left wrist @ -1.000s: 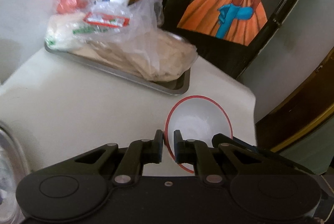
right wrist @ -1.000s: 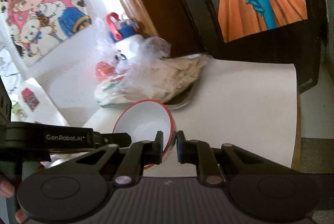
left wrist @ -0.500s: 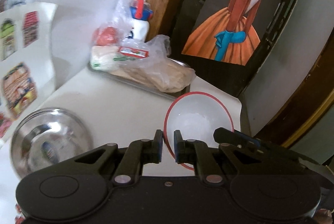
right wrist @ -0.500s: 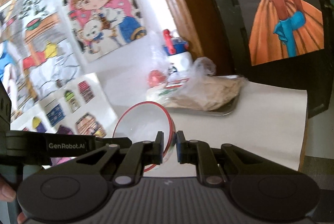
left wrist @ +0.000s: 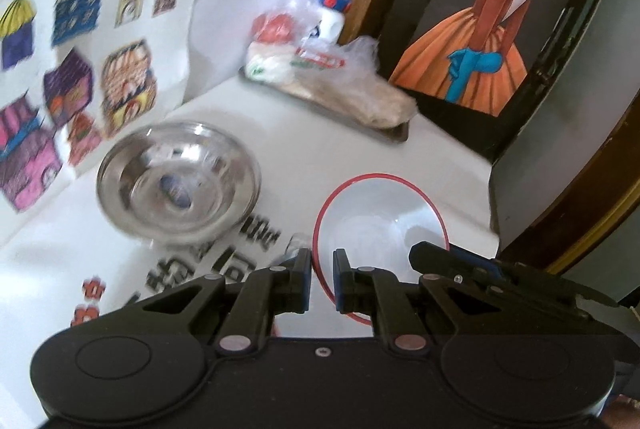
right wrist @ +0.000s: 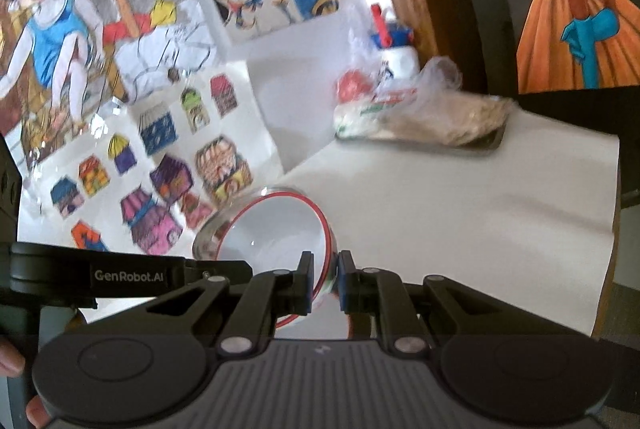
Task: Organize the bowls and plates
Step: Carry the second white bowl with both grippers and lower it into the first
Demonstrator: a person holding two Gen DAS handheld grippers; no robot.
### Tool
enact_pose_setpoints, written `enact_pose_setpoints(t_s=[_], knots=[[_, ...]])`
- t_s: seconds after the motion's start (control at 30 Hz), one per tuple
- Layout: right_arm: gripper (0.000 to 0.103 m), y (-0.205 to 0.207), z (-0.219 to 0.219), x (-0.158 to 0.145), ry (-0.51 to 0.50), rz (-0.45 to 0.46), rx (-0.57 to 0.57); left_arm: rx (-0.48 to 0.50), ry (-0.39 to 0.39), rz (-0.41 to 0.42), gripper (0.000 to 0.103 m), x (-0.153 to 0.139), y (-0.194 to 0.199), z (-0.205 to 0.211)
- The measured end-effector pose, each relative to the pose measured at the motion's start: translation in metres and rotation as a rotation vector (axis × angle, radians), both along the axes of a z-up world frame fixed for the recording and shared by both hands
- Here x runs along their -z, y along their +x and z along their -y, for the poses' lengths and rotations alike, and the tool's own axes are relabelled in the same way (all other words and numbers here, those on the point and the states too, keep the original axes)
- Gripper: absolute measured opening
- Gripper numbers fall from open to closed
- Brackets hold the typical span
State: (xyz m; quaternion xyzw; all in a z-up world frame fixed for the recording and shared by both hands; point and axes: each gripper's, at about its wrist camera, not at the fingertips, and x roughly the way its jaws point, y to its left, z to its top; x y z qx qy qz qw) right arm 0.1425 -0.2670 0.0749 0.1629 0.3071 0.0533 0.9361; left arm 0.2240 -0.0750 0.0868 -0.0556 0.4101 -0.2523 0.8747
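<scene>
A white bowl with a red rim [left wrist: 380, 217] hangs above the white table, held from both sides. My left gripper [left wrist: 322, 281] is shut on its left rim. In the same view my right gripper [left wrist: 440, 257] reaches in at the bowl's right side. The right wrist view shows the white bowl [right wrist: 276, 233] tilted, with my right gripper [right wrist: 324, 279] shut on its right rim and the left gripper [right wrist: 240, 267] at its left edge. A shiny steel bowl [left wrist: 178, 181] stands on the table to the left, partly hidden behind the white bowl in the right wrist view as the steel bowl [right wrist: 208, 241].
A metal tray [left wrist: 396, 131] with bagged food stands at the table's far end, a red-capped bottle [left wrist: 332, 13] behind it. A framed painting [left wrist: 480, 29] leans at the back right. Coloured drawings [right wrist: 168, 165] cover the wall on the left. The table edge [right wrist: 608, 249] runs along the right.
Both grippers have carried the white bowl back from the tray and leftward along the table. The steel bowl and the wall drawings have come into view.
</scene>
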Motion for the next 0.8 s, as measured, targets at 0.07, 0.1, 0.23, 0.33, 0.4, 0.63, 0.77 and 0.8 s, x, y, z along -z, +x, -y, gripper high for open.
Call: enact_pose_setpoints(t_s=[0.07, 0.1, 0.23, 0.33, 0.4, 0.63, 0.77, 0.8], knots=[[0.013, -0.004, -0.003, 0.007, -0.002, -0.019, -0.006, -0.003, 0.010, -0.018, 0.010, 0.008, -0.005, -0.004], [0.013, -0.005, -0.004, 0.010, -0.003, -0.028, -0.009, -0.003, 0.017, -0.026, 0.010, 0.012, -0.007, -0.006], [0.013, -0.004, -0.004, 0.019, 0.004, -0.059, -0.007, -0.004, 0.031, -0.051, 0.010, 0.024, -0.013, -0.007], [0.013, -0.001, -0.004, 0.025, 0.014, -0.076, -0.010, -0.001, 0.040, -0.070, 0.010, 0.031, -0.011, -0.006], [0.014, 0.002, -0.004, 0.028, 0.018, -0.090, -0.018, -0.006, 0.051, -0.074, 0.010, 0.033, -0.009, -0.004], [0.014, 0.012, -0.004, 0.036, 0.027, -0.133, -0.041, -0.018, 0.106, -0.067, 0.013, 0.033, -0.003, 0.002], [0.015, 0.019, -0.002, 0.031, 0.014, -0.169, -0.064, -0.003, 0.139, -0.070, 0.015, 0.031, 0.001, 0.007], [0.015, 0.021, -0.002, 0.030, 0.004, -0.181, -0.073, 0.004, 0.152, -0.072, 0.015, 0.030, 0.002, 0.009]])
